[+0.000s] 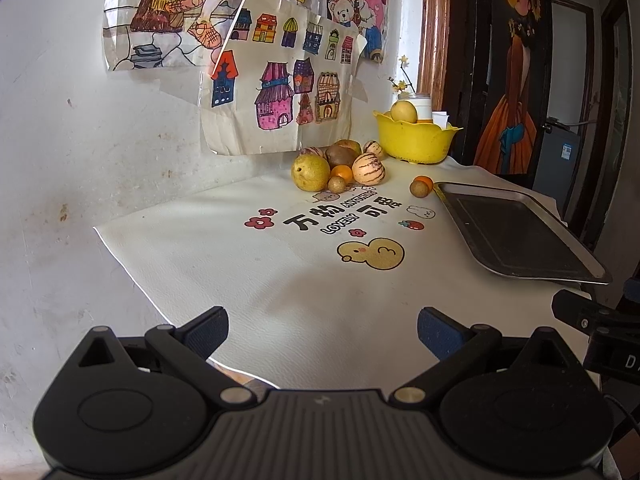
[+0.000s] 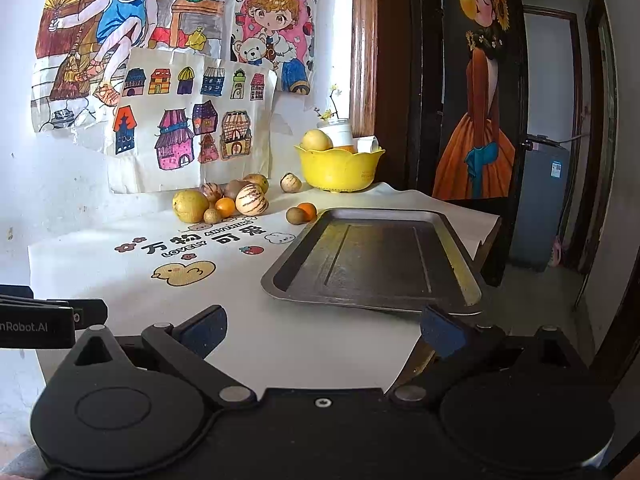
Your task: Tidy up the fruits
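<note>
— Both tools wide apart, nothing between the fingers! Left tool (image 1: 322,332) hovers over the near edge of the tabletop (image 1: 224,264), right tool (image 2: 322,330) over the near right corner.

— And the fruit?

— Heaped at the far edge, against the wall. A big yellow pear (image 1: 310,173) sits at the left of the heap, a striped melon (image 1: 368,168) at its right, a small orange (image 1: 343,173) squeezed between them, and a little brown fruit (image 1: 336,184) just in front.

— Any strays?

— Two. A second brown fruit (image 2: 295,215) touches another orange (image 2: 308,211), just off the far left corner of the tray (image 2: 460,264). One more striped melon (image 2: 291,183) sits apart from the heap, beside the yellow bowl (image 2: 340,170).

— What's the bowl got?

— One pale yellow fruit (image 2: 317,140) pokes above its rim. It stands in the far right corner.

— The tray?

— Dark metal, flat along the right edge, nothing on it.

— That cloth?

— White, printed with a yellow duck (image 1: 370,254), under everything.
</note>
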Demonstrator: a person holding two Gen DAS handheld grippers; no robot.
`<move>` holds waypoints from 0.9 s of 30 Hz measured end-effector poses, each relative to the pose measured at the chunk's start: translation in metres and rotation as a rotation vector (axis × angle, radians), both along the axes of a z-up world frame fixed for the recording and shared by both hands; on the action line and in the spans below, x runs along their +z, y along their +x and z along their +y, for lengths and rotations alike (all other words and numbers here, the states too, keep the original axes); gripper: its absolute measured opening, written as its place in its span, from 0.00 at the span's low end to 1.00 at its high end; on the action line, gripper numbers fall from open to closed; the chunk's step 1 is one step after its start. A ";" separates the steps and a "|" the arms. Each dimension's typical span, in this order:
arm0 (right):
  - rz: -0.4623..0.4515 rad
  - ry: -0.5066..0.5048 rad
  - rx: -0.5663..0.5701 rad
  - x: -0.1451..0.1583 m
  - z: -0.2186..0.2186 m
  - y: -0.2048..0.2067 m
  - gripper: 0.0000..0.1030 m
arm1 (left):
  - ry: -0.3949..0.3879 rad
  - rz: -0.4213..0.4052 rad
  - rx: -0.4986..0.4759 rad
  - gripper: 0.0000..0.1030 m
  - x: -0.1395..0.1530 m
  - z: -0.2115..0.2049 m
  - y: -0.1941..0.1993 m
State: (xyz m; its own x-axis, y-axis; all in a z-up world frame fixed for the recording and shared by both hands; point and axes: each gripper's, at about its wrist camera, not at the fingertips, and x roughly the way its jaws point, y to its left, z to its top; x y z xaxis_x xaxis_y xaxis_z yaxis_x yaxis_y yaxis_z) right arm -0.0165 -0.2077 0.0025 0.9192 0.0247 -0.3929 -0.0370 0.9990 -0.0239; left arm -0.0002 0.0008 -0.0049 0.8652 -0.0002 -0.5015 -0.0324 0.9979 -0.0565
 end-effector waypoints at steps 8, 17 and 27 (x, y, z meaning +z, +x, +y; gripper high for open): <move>0.001 0.001 0.001 0.000 -0.001 0.000 1.00 | 0.001 0.007 -0.001 1.00 -0.001 -0.001 -0.001; 0.002 0.002 0.001 -0.001 -0.001 0.000 1.00 | 0.003 0.007 0.000 1.00 -0.001 -0.002 -0.001; 0.004 0.003 0.002 -0.001 0.000 0.000 1.00 | 0.002 0.008 0.000 1.00 -0.001 -0.001 -0.001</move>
